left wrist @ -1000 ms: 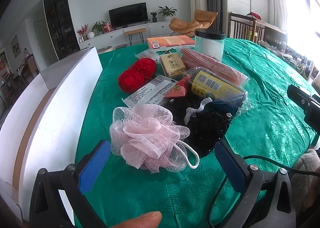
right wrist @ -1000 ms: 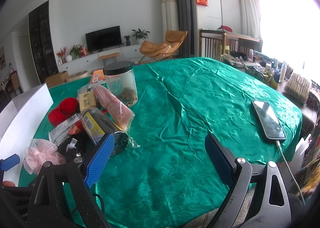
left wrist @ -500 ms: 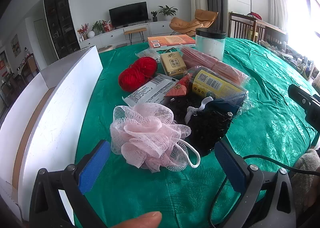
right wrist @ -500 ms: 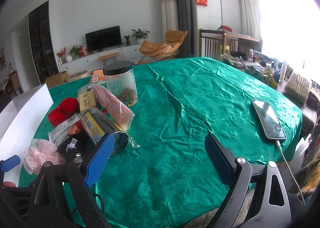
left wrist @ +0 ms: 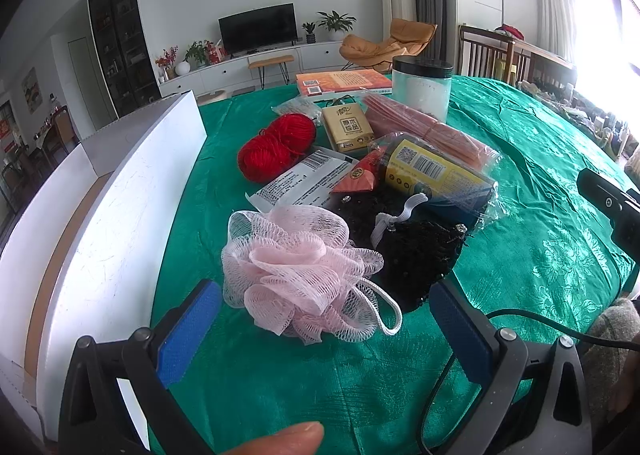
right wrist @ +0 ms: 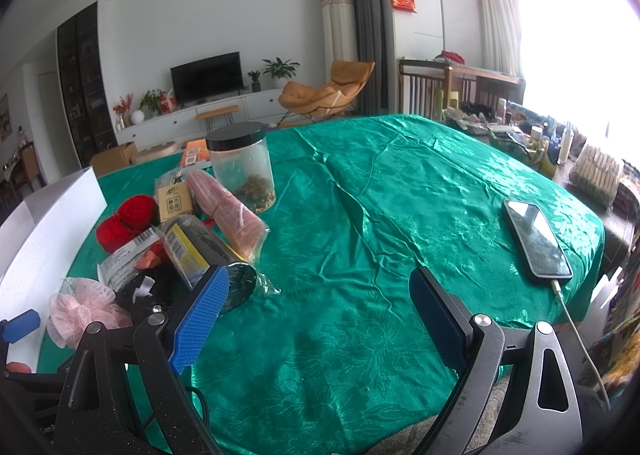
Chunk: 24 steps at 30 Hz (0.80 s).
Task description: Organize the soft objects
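**A:** What do you count, biggest first?

**B:** One table under a green cloth (right wrist: 360,215). One white box (left wrist: 120,191) along its left edge. Then the clutter, all bunched near that box: one clear jar (right wrist: 244,167) with a black lid, one pink wrapped bundle (right wrist: 228,211), one yellow and black packet (left wrist: 436,171) in clear plastic, one printed white pouch (left wrist: 304,183), one tan tissue pack (left wrist: 348,127).

**A:** And the soft things?

**B:** Three I can count. One pink mesh sponge (left wrist: 300,275), nearest me, lying on the cloth just ahead of my left tongs (left wrist: 324,319). One black lace piece (left wrist: 412,255) touching its right side. One red ball of yarn (left wrist: 276,147) farther back, near the box.

**A:** The tongs themselves?

**B:** Left ones spread wide, holding nothing, the sponge just beyond the tips. My right tongs (right wrist: 320,311) are spread wide too, over bare cloth, well apart from the pile.

**A:** What does each camera add?

**B:** Only the right shows one phone (right wrist: 536,239) with a white cable plugged in, off to the far right. Only the left shows a fingertip (left wrist: 280,439) at the bottom edge and the sponge's white loop.
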{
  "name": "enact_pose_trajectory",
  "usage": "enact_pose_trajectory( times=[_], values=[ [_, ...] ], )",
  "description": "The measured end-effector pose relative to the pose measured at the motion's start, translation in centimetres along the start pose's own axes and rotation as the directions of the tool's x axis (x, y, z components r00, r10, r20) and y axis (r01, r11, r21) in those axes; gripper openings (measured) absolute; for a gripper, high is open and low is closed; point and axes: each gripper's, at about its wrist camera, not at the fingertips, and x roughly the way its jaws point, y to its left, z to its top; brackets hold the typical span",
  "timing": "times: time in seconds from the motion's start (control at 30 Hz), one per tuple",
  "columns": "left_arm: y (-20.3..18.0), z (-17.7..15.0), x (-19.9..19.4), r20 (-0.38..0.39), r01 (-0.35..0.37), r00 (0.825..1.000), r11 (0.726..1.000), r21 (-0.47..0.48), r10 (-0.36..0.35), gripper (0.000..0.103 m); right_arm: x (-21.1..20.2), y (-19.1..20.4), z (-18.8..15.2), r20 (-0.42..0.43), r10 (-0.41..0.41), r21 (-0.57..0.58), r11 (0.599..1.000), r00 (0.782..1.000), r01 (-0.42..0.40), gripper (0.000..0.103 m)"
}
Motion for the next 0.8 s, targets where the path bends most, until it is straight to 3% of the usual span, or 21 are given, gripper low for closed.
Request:
enact_pose_trajectory(
  times=[0.8],
  values=[
    [0.01, 0.0, 0.01, 0.0, 0.0, 1.0, 1.0, 0.0, 0.0, 0.103, -0.27, 0.1, 0.11, -0.002, 0.001, 0.003, 1.0, 1.0, -0.001, 0.093]
  ],
)
